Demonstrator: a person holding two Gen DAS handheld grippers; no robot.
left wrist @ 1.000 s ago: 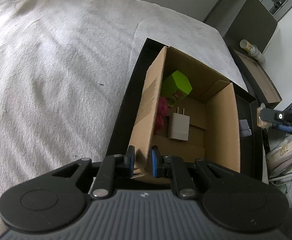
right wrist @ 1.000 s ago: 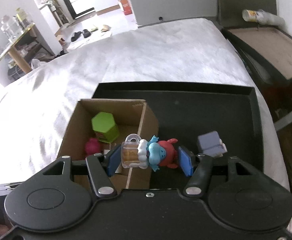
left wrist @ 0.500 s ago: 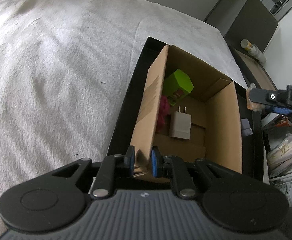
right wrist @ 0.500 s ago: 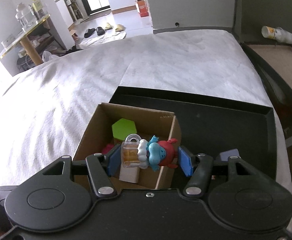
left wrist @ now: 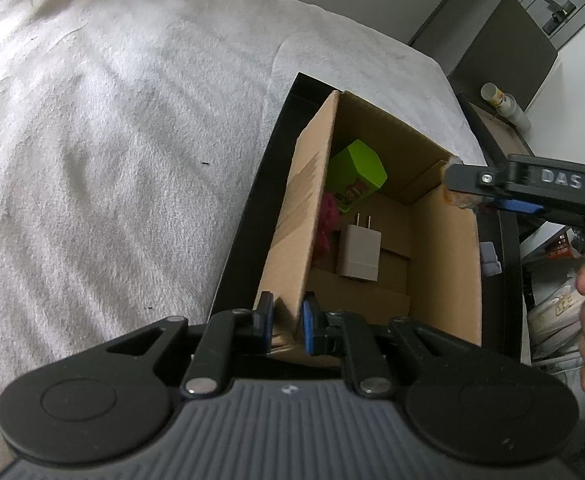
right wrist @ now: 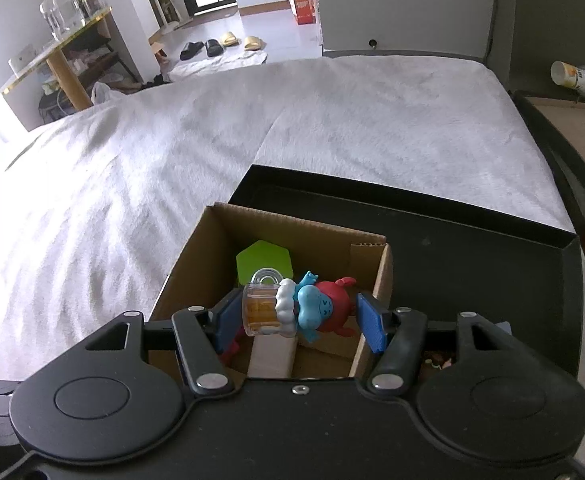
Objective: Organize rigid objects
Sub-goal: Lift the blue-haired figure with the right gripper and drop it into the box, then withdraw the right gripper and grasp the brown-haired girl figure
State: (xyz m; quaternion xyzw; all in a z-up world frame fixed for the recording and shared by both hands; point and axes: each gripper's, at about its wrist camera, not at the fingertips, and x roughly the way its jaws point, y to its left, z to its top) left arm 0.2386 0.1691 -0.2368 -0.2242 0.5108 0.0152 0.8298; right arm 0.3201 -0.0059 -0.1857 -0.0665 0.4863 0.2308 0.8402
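Our left claw (left wrist: 286, 322) is clamped on the near wall of the cardboard box (left wrist: 444, 264). Ahead of it, inside the box, lie a green box (left wrist: 356, 174), a pink toy (left wrist: 328, 224) and a white charger (left wrist: 359, 254). Our right claw (right wrist: 298, 316) grips a blue-and-red toy figure (right wrist: 312, 308) sideways above the box (right wrist: 280, 224), which sits in a black tray (right wrist: 472, 260).

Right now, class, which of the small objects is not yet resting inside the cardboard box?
The blue and red toy figure with a mug: the right gripper holds it above the cardboard box, while the green box, pink toy and charger lie inside.
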